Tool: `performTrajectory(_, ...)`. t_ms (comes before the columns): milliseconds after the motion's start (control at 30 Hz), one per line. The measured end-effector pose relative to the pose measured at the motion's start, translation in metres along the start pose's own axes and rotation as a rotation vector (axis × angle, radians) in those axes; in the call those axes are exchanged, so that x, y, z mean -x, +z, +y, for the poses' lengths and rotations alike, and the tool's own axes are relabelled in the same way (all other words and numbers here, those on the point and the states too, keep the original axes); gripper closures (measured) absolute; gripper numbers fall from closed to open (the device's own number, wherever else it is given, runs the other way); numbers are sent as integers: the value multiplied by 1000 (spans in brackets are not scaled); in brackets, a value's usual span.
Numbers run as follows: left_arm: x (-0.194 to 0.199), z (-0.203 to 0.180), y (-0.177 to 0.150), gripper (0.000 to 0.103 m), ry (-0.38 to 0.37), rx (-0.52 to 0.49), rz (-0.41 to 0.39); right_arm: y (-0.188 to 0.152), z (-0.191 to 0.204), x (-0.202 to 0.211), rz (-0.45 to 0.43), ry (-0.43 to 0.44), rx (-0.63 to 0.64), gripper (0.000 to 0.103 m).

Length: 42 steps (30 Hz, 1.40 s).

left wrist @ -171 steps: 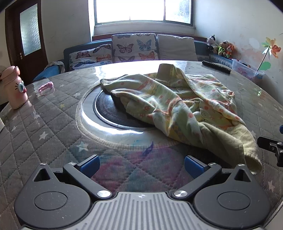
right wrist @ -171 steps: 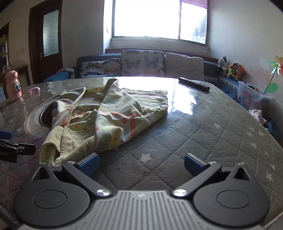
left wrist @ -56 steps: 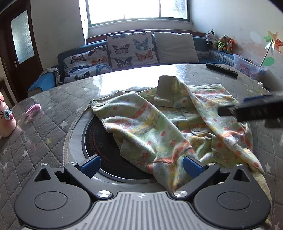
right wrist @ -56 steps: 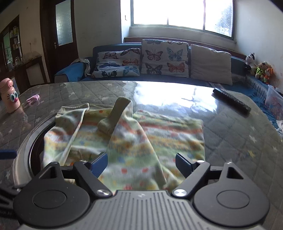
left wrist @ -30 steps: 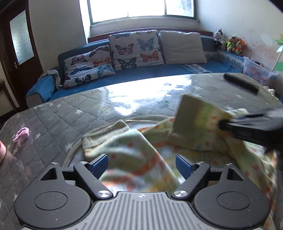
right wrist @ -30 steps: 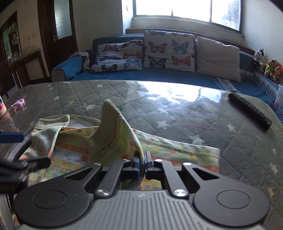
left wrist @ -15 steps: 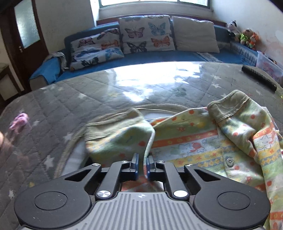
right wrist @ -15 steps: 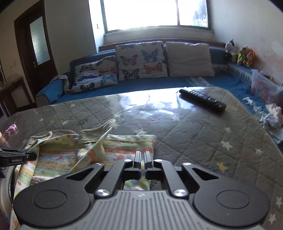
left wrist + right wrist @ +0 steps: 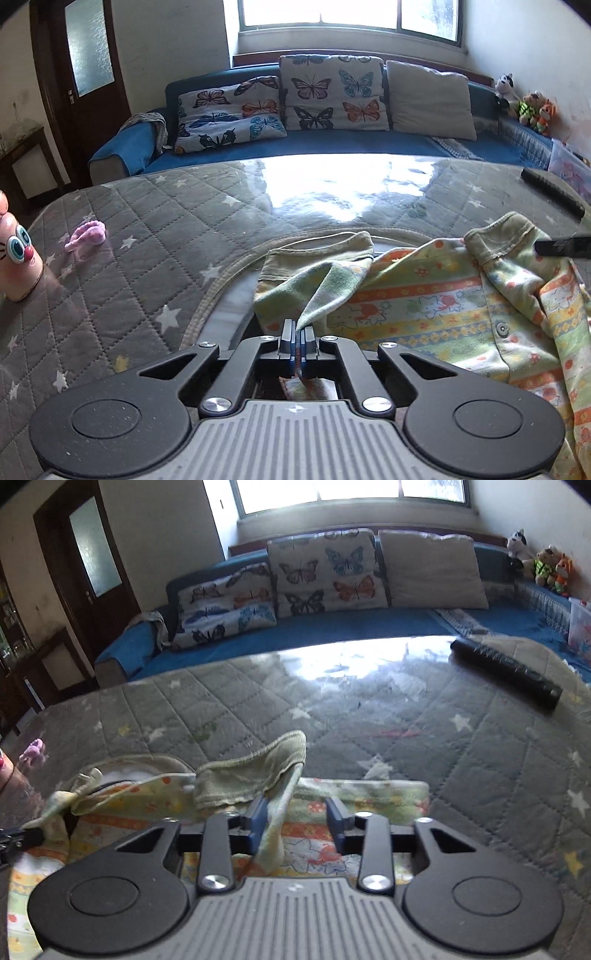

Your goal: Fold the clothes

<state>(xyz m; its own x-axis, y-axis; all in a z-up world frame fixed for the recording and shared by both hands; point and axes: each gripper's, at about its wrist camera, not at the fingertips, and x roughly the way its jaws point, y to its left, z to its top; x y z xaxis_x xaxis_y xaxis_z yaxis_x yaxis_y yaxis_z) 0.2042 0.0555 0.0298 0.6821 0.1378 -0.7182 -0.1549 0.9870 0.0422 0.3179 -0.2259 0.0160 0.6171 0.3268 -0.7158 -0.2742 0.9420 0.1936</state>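
My right tongs [image 9: 295,825], clamped half a second ago, now gape around the garment [image 9: 354,805]'s cuff; my left tongs [image 9: 297,341] still pinch the other sleeve for spreading.

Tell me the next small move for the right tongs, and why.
Probably close the right tongs back on the sleeve cuff: they stand open with fabric draped between them, while the left tongs are shut on the patterned shirt, so only one side is held.
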Motion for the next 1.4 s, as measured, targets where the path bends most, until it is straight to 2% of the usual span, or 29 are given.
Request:
performTrajectory(67,7,5,-1,101,5,9,-16,-5,-4,3,-2,8,-21,99)
performTrajectory(133,16,13,-3,101,12,27,-31,-9,-10,16,-37,-10,-30,101)
performTrajectory(367,52,48,-25,101,58,113,-69,-30,-48,92,-167,-112,-82,103)
performTrajectory(500,70,66,-49,101,86,159,-66,-44,-67,122,-184,-123,-105,102)
performTrajectory(567,78,75,-63,101,99,190,-59,-47,-70,124,-174,-93,-116,97)
performTrajectory(667,89,87,-84,102,113,240,-45,-44,-69,116,-165,-44,-147,94)
performTrajectory(767,98,97,-101,102,130,274,-36,-36,-56,92,-136,9,-164,85)
performTrajectory(833,100,100,-108,102,137,288,-29,-29,-46,73,-113,37,-177,83)
performTrajectory(933,103,101,-116,102,146,300,-16,-20,-35,47,-81,45,-193,69)
performTrajectory(1067,104,103,-120,102,154,306,1,-15,-22,9,-15,55,-205,68)
performTrajectory(1133,106,104,-123,102,159,309,8,-17,-18,-4,17,60,-208,70)
performTrajectory(1167,107,104,-124,102,160,311,11,-19,-16,-6,18,54,-209,78)
performTrajectory(1200,109,105,-124,102,161,312,13,-20,-14,-7,13,59,-206,98)
performTrajectory(1233,110,106,-126,102,162,315,14,-21,-14,-5,14,75,-214,102)
performTrajectory(1300,113,107,-128,102,167,315,14,-24,-15,1,2,82,-225,102)
performTrajectory(1400,117,107,-132,102,165,316,13,-28,-20,35,-71,57,-206,102)
